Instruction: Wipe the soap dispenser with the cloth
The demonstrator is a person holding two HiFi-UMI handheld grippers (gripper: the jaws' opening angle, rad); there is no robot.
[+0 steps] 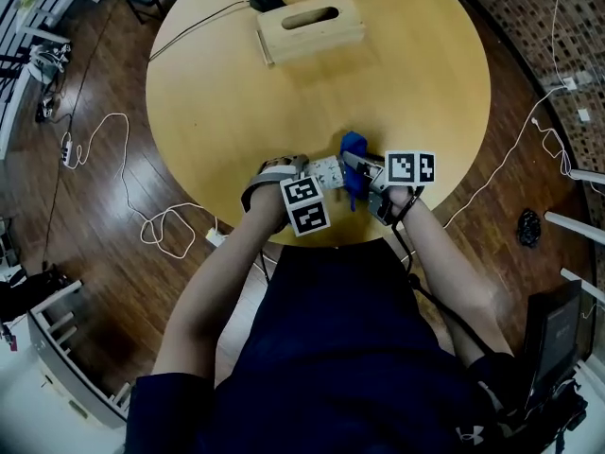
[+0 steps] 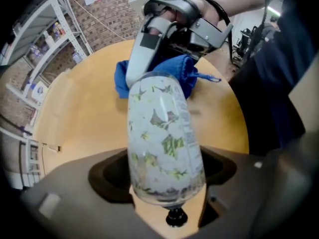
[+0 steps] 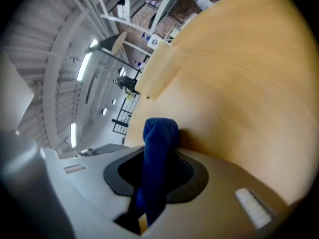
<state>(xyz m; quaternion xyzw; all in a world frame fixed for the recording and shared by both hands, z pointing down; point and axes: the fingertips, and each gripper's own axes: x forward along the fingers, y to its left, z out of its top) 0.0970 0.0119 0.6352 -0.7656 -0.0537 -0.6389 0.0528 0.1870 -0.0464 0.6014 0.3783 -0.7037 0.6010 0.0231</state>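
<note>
Soap dispenser (image 1: 326, 170) stands out in our head view near the front edge of the round table (image 1: 236, 93), below our left gripper (image 1: 304, 185). The blue cloth (image 1: 354, 146) and our right gripper (image 1: 371, 176) are just beside it. 1 slotted wooden box (image 1: 310, 26) lies far back, its inside hidden.

In the left gripper view, the 2 jaws clamp the clear, leaf-printed bottle near its black pump (image 2: 175, 217); we cannot tell its contents.

In the right gripper view, the jaws pinch the cloth.

Glossy plastic soap dispenser (image 2: 164, 148), nubby cloth (image 3: 157, 148), smooth wooden table (image 1: 397, 74).
</note>
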